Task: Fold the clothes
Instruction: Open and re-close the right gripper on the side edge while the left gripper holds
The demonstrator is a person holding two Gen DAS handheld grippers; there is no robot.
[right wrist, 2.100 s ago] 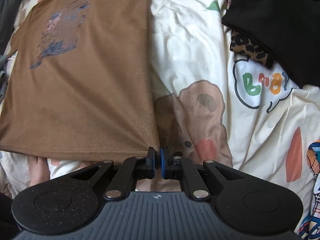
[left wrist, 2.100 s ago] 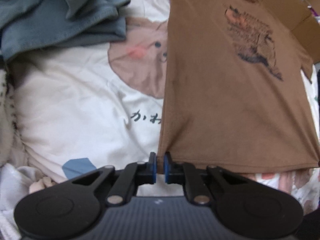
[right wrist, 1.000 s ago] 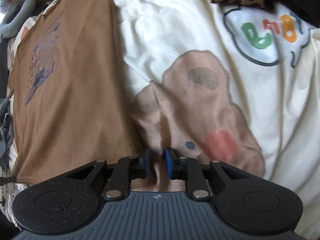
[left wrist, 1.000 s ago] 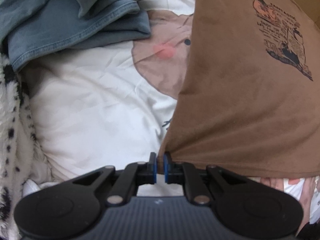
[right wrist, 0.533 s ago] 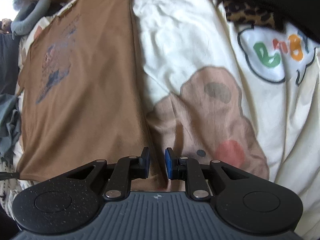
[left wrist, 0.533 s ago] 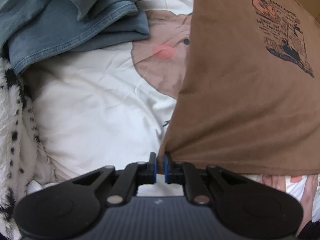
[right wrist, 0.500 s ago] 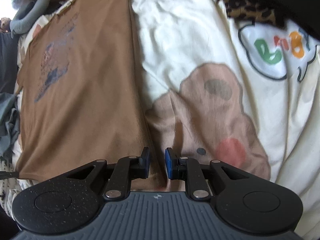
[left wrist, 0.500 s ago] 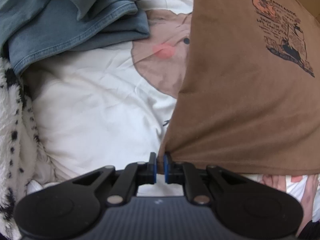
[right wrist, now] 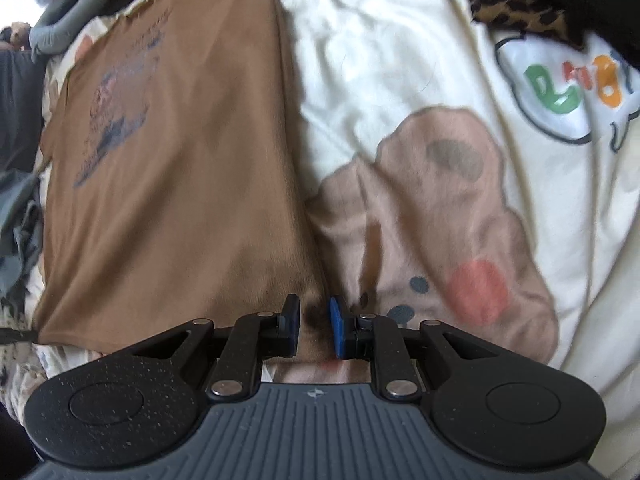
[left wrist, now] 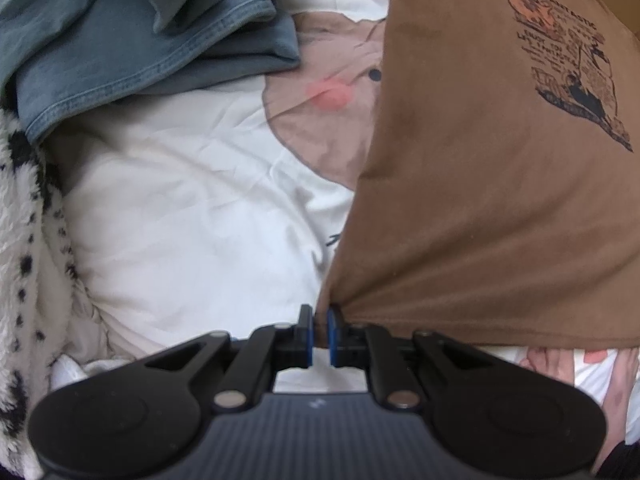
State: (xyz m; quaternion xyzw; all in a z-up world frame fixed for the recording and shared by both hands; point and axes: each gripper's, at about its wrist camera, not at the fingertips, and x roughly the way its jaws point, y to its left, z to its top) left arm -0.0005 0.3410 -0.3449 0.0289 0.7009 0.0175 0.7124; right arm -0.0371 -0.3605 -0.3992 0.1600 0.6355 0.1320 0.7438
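One corner pinched — brown T-shirt point(left wrist: 480, 200).

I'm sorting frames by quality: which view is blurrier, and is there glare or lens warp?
Right wrist: motion-smeared brown T-shirt and bedsheet, overexposed top-left corner, open right gripper sharp. Left wrist: crisper, shirt print legible, left gripper sharp, no glare. Both: fisheye bending towards the edges.

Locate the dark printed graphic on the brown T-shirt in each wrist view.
Left wrist: the printed graphic sits upper right, on the brown T-shirt.
Right wrist: the graphic sits upper left, blurred.
Shared landmark: the shirt's bottom hem, which the left gripper pinches at one corner.
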